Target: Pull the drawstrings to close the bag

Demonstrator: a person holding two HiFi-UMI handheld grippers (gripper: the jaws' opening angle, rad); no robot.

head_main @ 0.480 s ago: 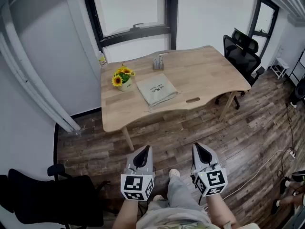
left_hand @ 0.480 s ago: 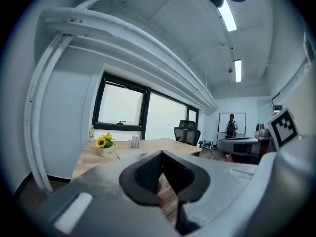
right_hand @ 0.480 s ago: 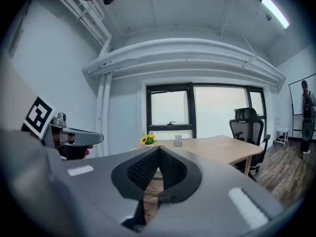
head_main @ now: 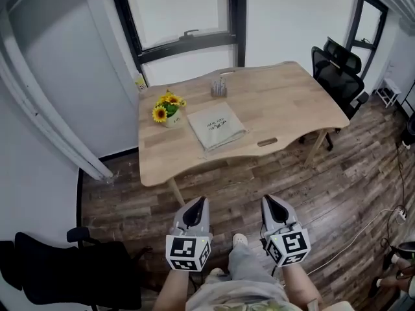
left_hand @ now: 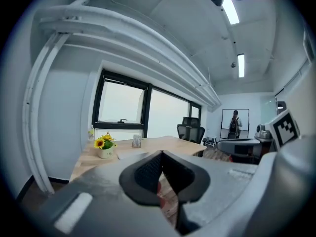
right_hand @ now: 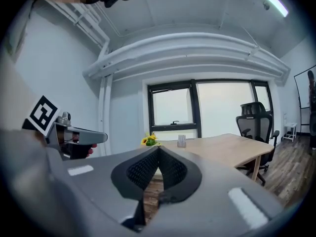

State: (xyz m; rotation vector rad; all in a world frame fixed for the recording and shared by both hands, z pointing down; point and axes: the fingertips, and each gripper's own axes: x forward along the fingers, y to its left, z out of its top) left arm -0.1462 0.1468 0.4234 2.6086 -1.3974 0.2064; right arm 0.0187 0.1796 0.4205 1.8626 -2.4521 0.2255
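Fingers (left_hand: 145, 172) of the left gripper (left_hand: 161, 153) are seen pressed together, tip to tip, with nothing held between them. On the right gripper (right_hand: 158, 149) the 2 fingers (right_hand: 140, 169) are likewise shut on nothing. Both grippers are held side by side in front of the person's body, close to level and pointed toward the table (head_main: 285, 102). They are kept above the wooden floor (head_main: 220, 180), well apart from the table's near edge. A marker cube (head_main: 188, 253) is carried at the rear of each gripper, and 1 foot (head_main: 240, 240) of the person is seen between them.

The bag (head_main: 216, 127) is laid flat on the table, left of its middle. It is a pale beige cloth rectangle with small dark print on its face, turned slightly askew to the table edge. It is touched by neither gripper. Its drawstrings are too small to be made out. A pot of sunflowers (head_main: 167, 107) is set just beside the bag's left corner, and a small grey holder (head_main: 219, 87) stands behind the bag, toward the window (head_main: 181, 11). A black office chair (head_main: 337, 70) is pushed against the table's right end, and another black chair (head_main: 71, 271) is placed at the lower left of the head view.
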